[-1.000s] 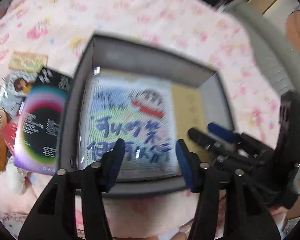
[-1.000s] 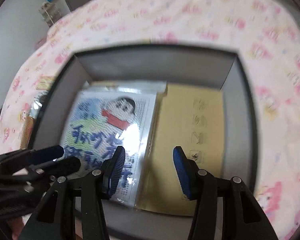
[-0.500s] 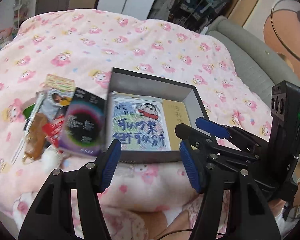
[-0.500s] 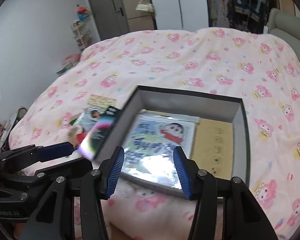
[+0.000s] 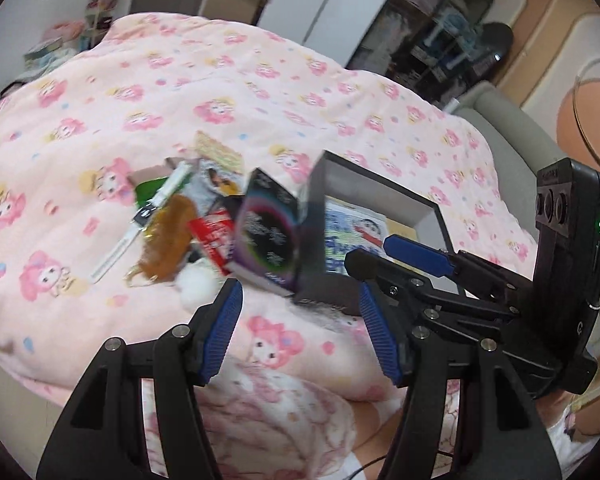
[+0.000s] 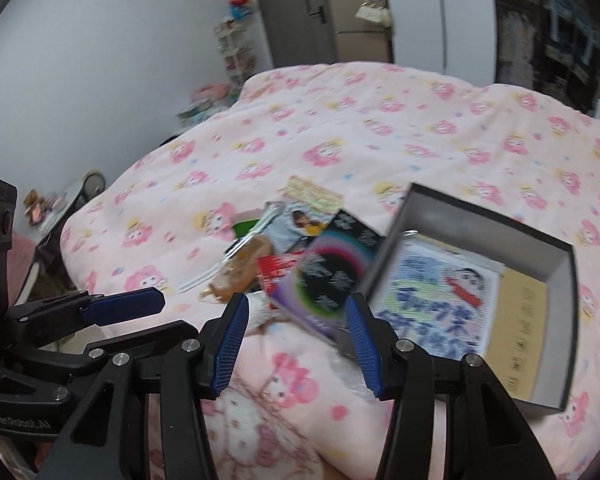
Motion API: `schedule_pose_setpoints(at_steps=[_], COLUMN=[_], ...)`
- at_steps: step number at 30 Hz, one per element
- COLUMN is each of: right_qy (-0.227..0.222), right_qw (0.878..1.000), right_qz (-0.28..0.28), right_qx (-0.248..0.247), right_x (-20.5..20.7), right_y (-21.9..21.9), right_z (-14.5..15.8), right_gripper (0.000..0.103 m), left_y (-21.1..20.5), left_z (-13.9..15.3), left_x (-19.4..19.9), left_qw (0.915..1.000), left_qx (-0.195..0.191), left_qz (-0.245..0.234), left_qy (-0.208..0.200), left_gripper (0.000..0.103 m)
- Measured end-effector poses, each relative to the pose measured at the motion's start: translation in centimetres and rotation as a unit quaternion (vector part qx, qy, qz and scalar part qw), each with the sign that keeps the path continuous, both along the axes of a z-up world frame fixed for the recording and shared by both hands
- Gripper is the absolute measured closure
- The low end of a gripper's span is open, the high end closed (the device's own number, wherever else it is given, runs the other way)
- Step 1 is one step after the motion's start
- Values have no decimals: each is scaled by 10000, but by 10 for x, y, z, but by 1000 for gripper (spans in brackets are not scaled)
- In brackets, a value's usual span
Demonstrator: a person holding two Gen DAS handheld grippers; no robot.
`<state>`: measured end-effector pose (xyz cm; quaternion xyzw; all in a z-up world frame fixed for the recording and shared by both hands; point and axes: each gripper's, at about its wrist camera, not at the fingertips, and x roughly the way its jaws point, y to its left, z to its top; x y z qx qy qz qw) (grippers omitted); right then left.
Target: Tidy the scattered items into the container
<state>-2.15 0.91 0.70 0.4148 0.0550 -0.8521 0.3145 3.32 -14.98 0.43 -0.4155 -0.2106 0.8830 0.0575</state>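
A grey open box (image 5: 320,200) (image 6: 476,216) lies on the pink bedspread and holds a cartoon-print packet (image 6: 432,296) (image 5: 352,232) and a tan envelope (image 6: 520,312). A black packet with a rainbow ring (image 5: 266,232) (image 6: 332,276) leans against the box's left wall. Left of it lies a pile: a brown comb (image 5: 168,236) (image 6: 240,268), a red packet (image 5: 212,236), a white stick, photo cards (image 6: 300,216). My left gripper (image 5: 300,332) and right gripper (image 6: 296,344) are open and empty, held back from the box.
The bed's near edge and my pink-clad lap (image 5: 268,412) are below the grippers. The right gripper's body (image 5: 564,264) shows at right in the left wrist view. A wall, shelves and a door (image 6: 296,12) stand beyond the bed. A grey sofa (image 5: 512,128) is at right.
Both grippers have pulled back and up out of the box and swung left, so the scattered pile now shows ahead. Both stayed open.
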Motion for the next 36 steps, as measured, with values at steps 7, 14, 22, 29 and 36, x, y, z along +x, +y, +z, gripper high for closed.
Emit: schedule_pose_setpoints(at_steps=[7, 14, 22, 29, 36], right_qy=[-443, -841, -1111, -1363, -1199], right_qw=[9986, 9959, 9915, 9881, 9902], right_qz=[287, 213, 290, 231, 214], right_qx=[86, 270, 608, 669, 684], right_x=[-14, -42, -73, -85, -96], right_y=[-52, -85, -120, -127, -128], right_z=[-27, -60, -100, -130, -126], right_gripper=[56, 56, 56, 56, 56], left_y=[-51, -104, -145, -150, -144], left_z=[-31, -66, -112, -156, -181], left_x=[-4, -27, -51, -80, -104], left_qw=[9986, 9940, 9861, 9792, 9723], left_qx=[306, 535, 913, 948, 1178], left_qz=[351, 686, 860, 720, 399], left_qy=[-256, -662, -1092, -1640, -1978], left_gripper=[41, 41, 46, 51, 83])
